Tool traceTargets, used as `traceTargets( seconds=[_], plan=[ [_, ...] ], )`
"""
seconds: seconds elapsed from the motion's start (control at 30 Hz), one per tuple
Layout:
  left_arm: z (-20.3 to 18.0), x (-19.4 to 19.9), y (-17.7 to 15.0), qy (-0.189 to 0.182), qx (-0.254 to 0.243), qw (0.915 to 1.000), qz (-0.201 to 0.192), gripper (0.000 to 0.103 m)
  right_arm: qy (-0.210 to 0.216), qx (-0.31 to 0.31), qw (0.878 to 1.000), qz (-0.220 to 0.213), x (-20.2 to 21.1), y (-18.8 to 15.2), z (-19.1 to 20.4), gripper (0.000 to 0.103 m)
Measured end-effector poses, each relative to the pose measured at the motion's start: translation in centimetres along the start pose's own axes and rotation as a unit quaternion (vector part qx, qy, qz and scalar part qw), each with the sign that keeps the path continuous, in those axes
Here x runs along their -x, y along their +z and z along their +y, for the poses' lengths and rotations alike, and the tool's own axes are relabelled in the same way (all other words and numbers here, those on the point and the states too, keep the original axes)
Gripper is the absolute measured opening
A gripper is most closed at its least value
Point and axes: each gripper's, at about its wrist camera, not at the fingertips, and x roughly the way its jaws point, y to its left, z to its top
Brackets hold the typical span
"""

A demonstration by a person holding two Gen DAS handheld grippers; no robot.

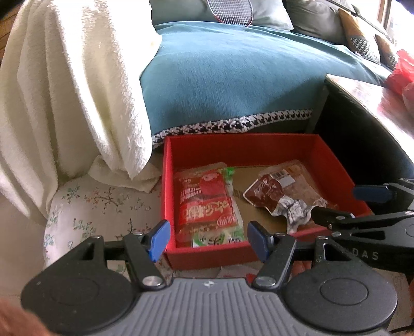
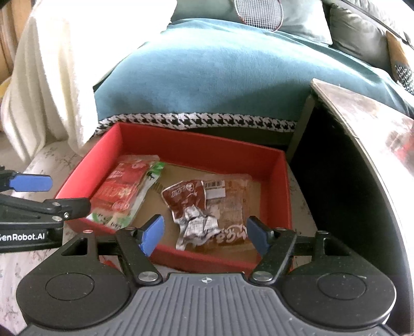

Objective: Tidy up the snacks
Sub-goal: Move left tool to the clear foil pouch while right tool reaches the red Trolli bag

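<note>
A red box sits on a floral cushion in front of a sofa. Inside on the left lies a red and green snack packet. On the right lie a brown sauce-coloured packet and a clear packet of brown snack. My left gripper is open and empty, at the box's near wall over the red packet. My right gripper is open and empty, at the near wall over the brown packets. It also shows at the right of the left wrist view.
A teal sofa cover with houndstooth trim lies behind the box. A white blanket hangs at the left. A glossy table edge stands at the right, with a red bag on it. A racket head lies on the sofa.
</note>
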Motion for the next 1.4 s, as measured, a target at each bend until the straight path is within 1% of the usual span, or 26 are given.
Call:
traceTargets(
  seconds=[0.13, 0.3, 0.7, 0.77, 0.97, 1.1, 1.27, 1.4],
  plan=[
    [0.2, 0.7, -0.9, -0.006, 0.005, 1.0000, 0.005, 0.059, 0.000, 0.002, 1.000, 0.004, 0.8, -1.1, 0.3, 0.079],
    [0.3, 1.1, -2.2, 0.000, -0.003, 0.9999, 0.016, 0.059, -0.003, 0.008, 1.000, 0.013, 1.4, -2.7, 0.7, 0.079],
    [-0.1, 2.5, -5.5, -0.002, -0.021, 0.9992, 0.035, 0.059, -0.007, 0.012, 0.999, 0.039, 2.9, -6.7, 1.2, 0.082],
    [-0.1, 2.6, -6.0, -0.004, -0.021, 0.9990, 0.039, 0.059, -0.007, 0.013, 0.999, 0.040, 3.1, -7.1, 1.3, 0.084],
    [0.2, 3.1, -7.0, -0.002, -0.019, 0.9986, 0.048, 0.059, -0.008, 0.020, 0.998, 0.056, 3.4, -8.4, 1.8, 0.084],
    [0.8, 3.3, -7.6, -0.002, -0.007, 0.9983, 0.058, 0.059, -0.006, 0.022, 0.997, 0.067, 3.5, -9.0, 1.9, 0.085],
    [1.7, 3.2, -8.2, 0.010, -0.001, 0.9974, 0.071, 0.059, -0.008, 0.026, 0.997, 0.075, 3.8, -9.6, 2.0, 0.086],
    [1.9, 3.3, -9.2, 0.008, -0.016, 0.9964, 0.082, 0.060, -0.001, 0.033, 0.996, 0.077, 4.2, -10.1, 2.1, 0.087]
  ],
)
